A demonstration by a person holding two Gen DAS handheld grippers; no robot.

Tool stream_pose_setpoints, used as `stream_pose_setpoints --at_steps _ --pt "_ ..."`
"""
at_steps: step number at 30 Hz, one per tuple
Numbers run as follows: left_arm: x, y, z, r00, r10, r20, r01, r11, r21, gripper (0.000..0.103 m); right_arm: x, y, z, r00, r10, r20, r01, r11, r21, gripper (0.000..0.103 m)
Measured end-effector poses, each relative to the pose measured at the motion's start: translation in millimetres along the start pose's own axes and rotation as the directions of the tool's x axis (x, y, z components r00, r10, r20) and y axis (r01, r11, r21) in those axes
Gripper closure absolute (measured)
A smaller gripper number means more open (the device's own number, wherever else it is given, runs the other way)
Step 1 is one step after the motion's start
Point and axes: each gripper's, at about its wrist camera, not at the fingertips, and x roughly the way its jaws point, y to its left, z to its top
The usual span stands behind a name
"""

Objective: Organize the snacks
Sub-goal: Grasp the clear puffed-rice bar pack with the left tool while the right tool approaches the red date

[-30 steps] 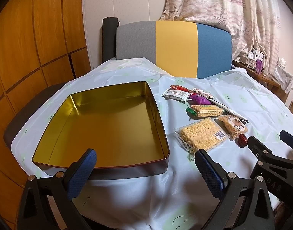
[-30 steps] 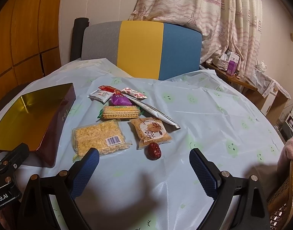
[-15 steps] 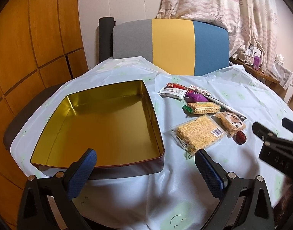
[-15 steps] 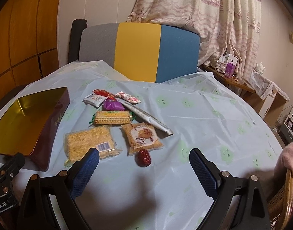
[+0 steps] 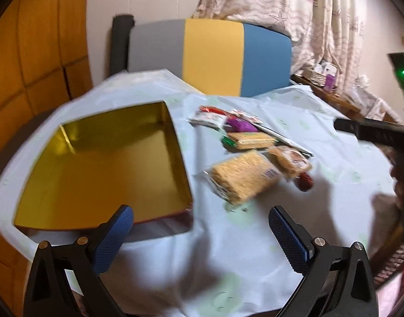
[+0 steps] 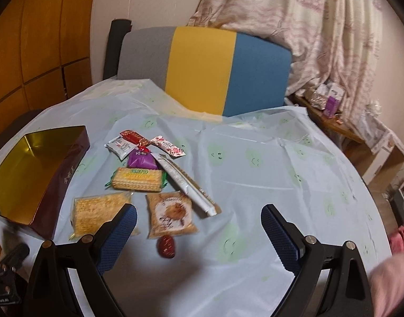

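Tin point(image 6: 69, 163) side: gold writing, unreadable.

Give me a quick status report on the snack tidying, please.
Left hand-held gripper open, empty. Right hand-held gripper open, empty. Gold-lined rectangular metal tin holds nothing; wrapped snacks all lie on the pale blue tablecloth. Nothing blocking.

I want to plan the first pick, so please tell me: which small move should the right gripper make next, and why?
Probably lower the open right gripper forward onto the red date, the snack nearest its fingertips. It lies alone on the tablecloth, just in front of the round-cake packet. The gold tin is still empty, and the left gripper is open too, holding nothing.
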Motion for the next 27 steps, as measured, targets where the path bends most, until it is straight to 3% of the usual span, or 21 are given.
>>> stream_pose_setpoints --at_steps 5,10,11,12,14,17,20,24,25,27 --pt "6 -10 -1 0.996 -0.08 -0.049 0.081 0.997 0.012 0.001 34 -42 31 0.991 0.123 -0.056 -0.12 0.991 0.059 0.007" --pt "8 -20 -1 0.991 -0.11 -0.083 0.115 0.991 0.067 0.013 82 -65 31 0.954 0.263 -0.143 -0.243 0.96 0.141 0.031" --pt "8 -23 1 0.989 -0.114 -0.09 0.121 0.989 0.084 0.021 90 -66 27 0.947 0.28 -0.157 -0.258 0.955 0.147 0.04" --pt "10 -25 3 0.987 -0.123 -0.099 0.133 0.986 0.101 0.026 97 -65 23 0.942 0.289 -0.172 -0.264 0.952 0.156 0.044" --pt "12 -32 7 0.984 -0.134 -0.115 0.151 0.978 0.146 0.027 107 -60 19 0.934 0.281 -0.222 -0.25 0.956 0.157 0.053" --pt "22 -40 17 0.978 -0.149 -0.146 0.176 0.964 0.197 0.03 109 -41 18 0.904 0.359 -0.231 -0.34 0.933 0.117 0.053" --pt "39 -44 29 0.969 -0.142 -0.204 0.189 0.953 0.236 0.037 115 -24 11 0.874 0.388 -0.293 -0.38 0.921 0.086 0.053" --pt "64 -50 43 0.948 -0.131 -0.291 0.219 0.931 0.293 0.035 123 -9 2 0.826 0.425 -0.37 -0.429 0.9 0.076 0.053" --pt "69 -52 46 0.945 -0.127 -0.302 0.222 0.927 0.303 0.032 124 -8 0 0.815 0.433 -0.385 -0.437 0.896 0.083 0.053" --pt "78 -56 50 0.943 -0.109 -0.316 0.218 0.917 0.334 0.018 125 -7 -2 0.815 0.426 -0.392 -0.432 0.898 0.078 0.053"
